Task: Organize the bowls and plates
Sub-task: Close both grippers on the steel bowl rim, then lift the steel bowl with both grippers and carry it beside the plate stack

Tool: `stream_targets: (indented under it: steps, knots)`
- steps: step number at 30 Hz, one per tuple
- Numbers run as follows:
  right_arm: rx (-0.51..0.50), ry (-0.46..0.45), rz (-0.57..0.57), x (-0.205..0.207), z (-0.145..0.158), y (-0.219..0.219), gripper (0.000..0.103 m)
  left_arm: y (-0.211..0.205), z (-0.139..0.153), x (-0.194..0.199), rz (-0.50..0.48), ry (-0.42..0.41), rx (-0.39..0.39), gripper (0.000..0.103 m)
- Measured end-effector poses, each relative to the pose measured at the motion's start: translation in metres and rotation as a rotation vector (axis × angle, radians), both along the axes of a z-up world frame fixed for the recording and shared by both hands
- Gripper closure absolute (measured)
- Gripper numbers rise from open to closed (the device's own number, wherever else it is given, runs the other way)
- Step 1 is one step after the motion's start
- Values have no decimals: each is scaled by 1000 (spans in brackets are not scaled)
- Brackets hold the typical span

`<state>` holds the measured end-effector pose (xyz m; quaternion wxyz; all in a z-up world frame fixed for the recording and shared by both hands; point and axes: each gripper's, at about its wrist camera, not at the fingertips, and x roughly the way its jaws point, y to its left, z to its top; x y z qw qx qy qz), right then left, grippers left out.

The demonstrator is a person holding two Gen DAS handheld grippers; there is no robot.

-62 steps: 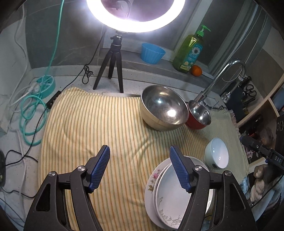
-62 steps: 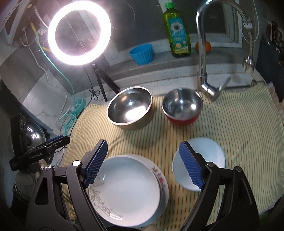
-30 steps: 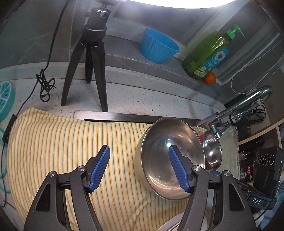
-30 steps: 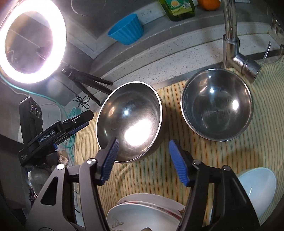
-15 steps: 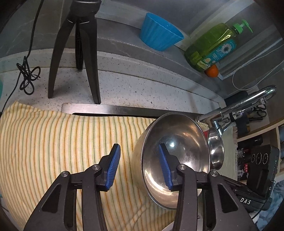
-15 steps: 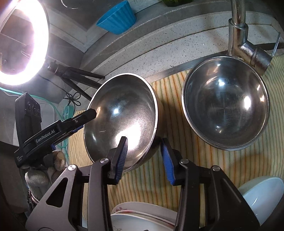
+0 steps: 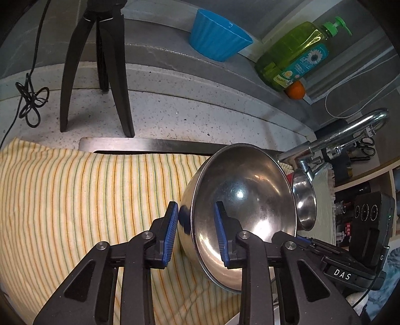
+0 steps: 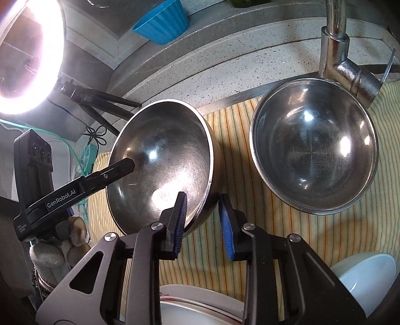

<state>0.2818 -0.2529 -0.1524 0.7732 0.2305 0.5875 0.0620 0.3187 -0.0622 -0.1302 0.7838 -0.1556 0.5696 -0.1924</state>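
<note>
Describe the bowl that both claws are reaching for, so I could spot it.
Find the chrome faucet over the striped cloth. Two steel bowls sit before it; yours is the left steel bowl, nearer the ring light. It's silver outside, its neighbour red.

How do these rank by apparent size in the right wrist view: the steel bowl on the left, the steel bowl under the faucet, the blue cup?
1. and 2. The left steel bowl and the steel bowl under the faucet look alike; I cannot rank them.
3. Blue cup, clearly smallest, though it stands farther away.
</note>
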Motion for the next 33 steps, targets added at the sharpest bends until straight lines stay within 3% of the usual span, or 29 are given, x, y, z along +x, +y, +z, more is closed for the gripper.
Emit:
stream_targets:
  steps: [12, 33]
  knots:
    - [-3, -27, 89, -15, 15, 29, 76, 30, 17, -36, 69, -42, -13, 77]
    - [-4, -52, 315, -67, 31, 118, 76, 104, 34, -141, 249, -80, -13, 77]
